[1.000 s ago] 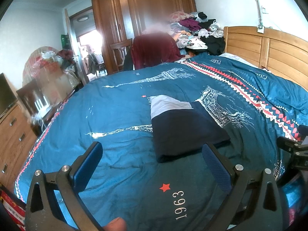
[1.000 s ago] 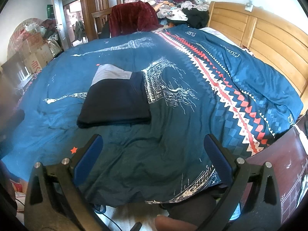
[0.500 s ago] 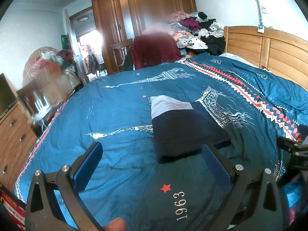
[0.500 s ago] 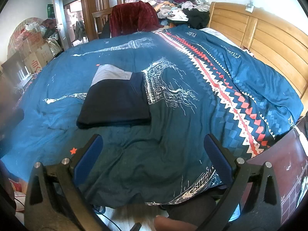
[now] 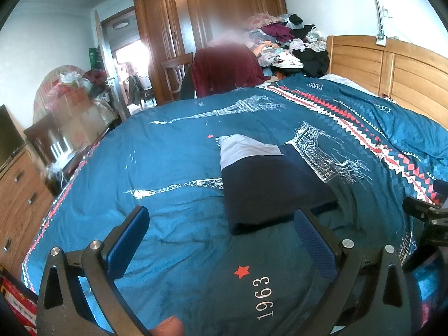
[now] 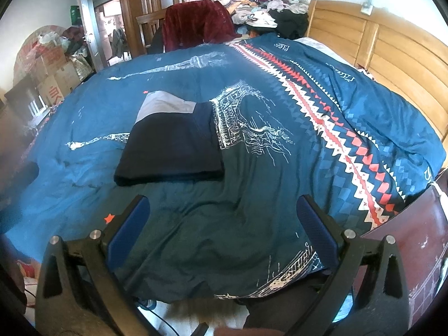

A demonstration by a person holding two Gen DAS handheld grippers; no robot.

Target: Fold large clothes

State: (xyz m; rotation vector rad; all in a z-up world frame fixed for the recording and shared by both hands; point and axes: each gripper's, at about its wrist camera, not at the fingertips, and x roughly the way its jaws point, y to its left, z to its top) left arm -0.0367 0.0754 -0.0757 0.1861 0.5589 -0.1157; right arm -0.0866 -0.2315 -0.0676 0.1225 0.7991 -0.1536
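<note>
Dark navy folded garment with a pale grey panel [image 5: 268,179] lies flat near the middle of the bed, on the blue quilt printed with white towers and a red-and-white zigzag band [image 5: 173,151]. Its near edge faces the foot edge of the bed; the grey panel is on the far side, toward the wooden headboard [image 5: 397,67] end. Outline is a compact rectangle with square edges and no loose sleeve showing. Judgement: folding of this piece is done or nearly so.

Left gripper [image 5: 221,238]: blue-padded fingers spread wide, nothing between them, hovering above the quilt near the foot edge, just short of the garment's near edge. Not touching cloth.

Right gripper [image 6: 222,222]: likewise released, fingers apart and empty, held over the foot edge to the right of the garment, well clear of it.

Reason for this posture, as I read it: both tools held back and level so the finished fold lies undisturbed and in full view.

A heap of mixed unfolded clothes [image 5: 288,42] sits beyond the far corner beside the headboard, a likely source for the next piece. A dark red cloth draped over a chair [image 6: 198,25] stands past the far edge.
</note>
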